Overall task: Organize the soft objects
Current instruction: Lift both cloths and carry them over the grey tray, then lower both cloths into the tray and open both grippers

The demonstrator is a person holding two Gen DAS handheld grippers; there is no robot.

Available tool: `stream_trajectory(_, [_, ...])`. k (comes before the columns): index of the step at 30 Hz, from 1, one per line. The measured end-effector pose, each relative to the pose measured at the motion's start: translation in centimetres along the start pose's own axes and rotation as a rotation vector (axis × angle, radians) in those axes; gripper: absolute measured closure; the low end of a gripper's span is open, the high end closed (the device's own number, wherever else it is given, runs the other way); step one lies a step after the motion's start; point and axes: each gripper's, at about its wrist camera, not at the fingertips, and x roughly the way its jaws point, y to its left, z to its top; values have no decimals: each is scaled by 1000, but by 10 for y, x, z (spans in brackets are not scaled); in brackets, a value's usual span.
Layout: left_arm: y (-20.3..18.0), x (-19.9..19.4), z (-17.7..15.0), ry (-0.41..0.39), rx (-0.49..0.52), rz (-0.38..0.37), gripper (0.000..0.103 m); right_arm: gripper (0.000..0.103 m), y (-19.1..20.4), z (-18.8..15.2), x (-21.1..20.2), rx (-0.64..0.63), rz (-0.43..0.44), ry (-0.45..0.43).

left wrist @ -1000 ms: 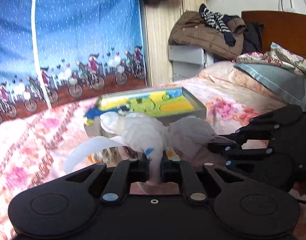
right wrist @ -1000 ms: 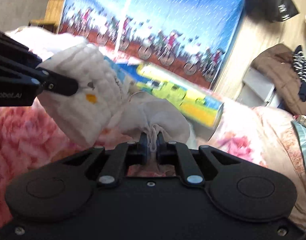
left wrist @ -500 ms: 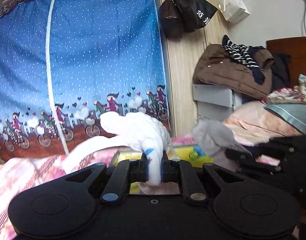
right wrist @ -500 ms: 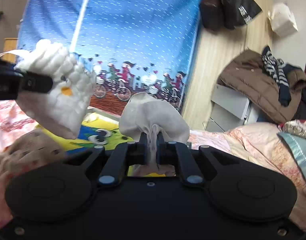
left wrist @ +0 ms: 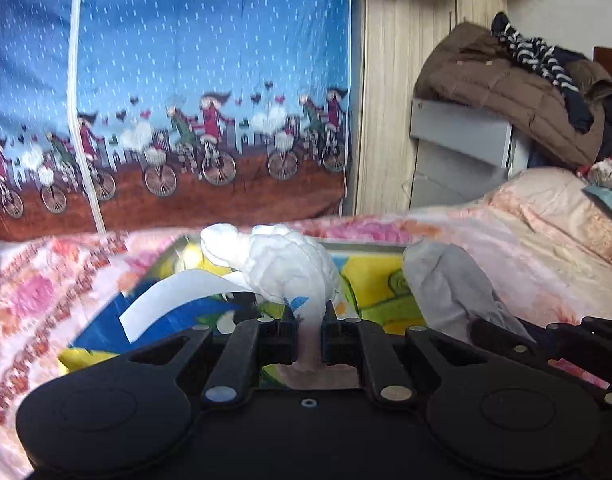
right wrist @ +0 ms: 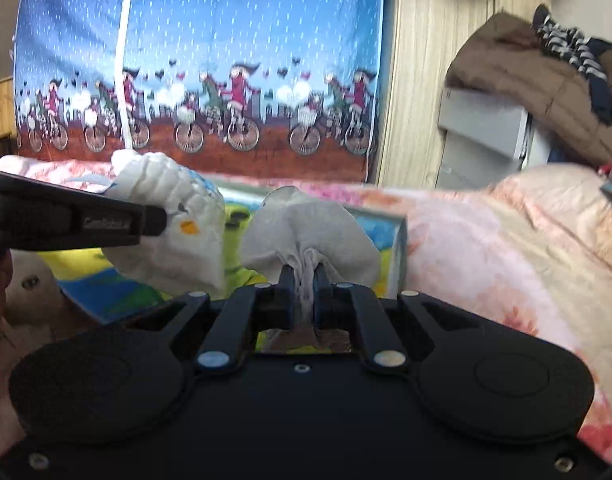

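My left gripper is shut on a white fluffy soft toy with a white ribbon tag, held above a colourful open box on the bed. It also shows in the right wrist view. My right gripper is shut on a grey cloth item, held over the same box. The grey item also shows in the left wrist view, to the right of the white toy. A brownish plush toy lies at the left beside the box.
The floral bedspread runs right and back. A blue bicycle-print curtain hangs behind the bed. A brown jacket and striped clothes lie on a grey cabinet at the back right. A wooden wardrobe panel stands beside the curtain.
Both grippers have tilted and lowered from half a second ago, so the colourful box now lies right under the white toy and the grey cloth. Both holds are unchanged.
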Motion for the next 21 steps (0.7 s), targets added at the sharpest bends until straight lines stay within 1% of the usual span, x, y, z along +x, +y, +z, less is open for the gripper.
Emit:
stream_trajectory(3, [1, 16, -11, 61, -16, -10, 92, 99, 0, -7, 15, 16, 4, 32])
stream_trajectory(5, [3, 22, -15, 93, -25, -9, 92, 99, 0, -9, 12, 18, -3, 37])
stream_trajectory(6, [3, 25, -18, 107, -24, -5, 92, 97, 4, -13, 3, 16, -7, 41])
stream_trajectory(8, [4, 28, -21, 123, -18, 5, 89, 96, 7, -17, 7, 7, -18, 46])
stream_trajectory(10, [5, 30, -23, 145, -16, 23, 84, 95, 7, -18, 10, -2, -23, 51])
stream_trajectory(11, [7, 31, -23, 160, -17, 35, 82, 88, 10, -15, 3, -4, -24, 50])
stream_trajectory(12, [8, 32, -23, 177, -23, 37, 79, 80, 17, -23, -19, -5, -26, 46])
stream_trajectory(13, [10, 31, -22, 185, -35, 36, 76, 74, 17, -22, -24, -6, -27, 46])
stream_trajectory(14, [12, 30, -22, 189, -46, 37, 75, 63, 18, -19, -31, -7, -25, 44])
stream_trajectory(15, [13, 28, -21, 192, -49, 36, 70, 58, 15, -17, -44, -5, -23, 37])
stream_trajectory(16, [14, 24, -19, 191, -46, 32, 65, 58, 14, -15, -47, 0, -22, 35])
stream_trajectory(17, [14, 21, -17, 188, -44, 30, 63, 58, 14, -13, -52, 7, -15, 37])
stream_trajectory(19, [16, 15, -14, 190, -41, 27, 56, 51, 12, -10, -60, 28, -9, 32])
stream_trajectory(21, [18, 5, -12, 184, -41, 34, 53, 32, 10, -8, -75, 48, -10, 9])
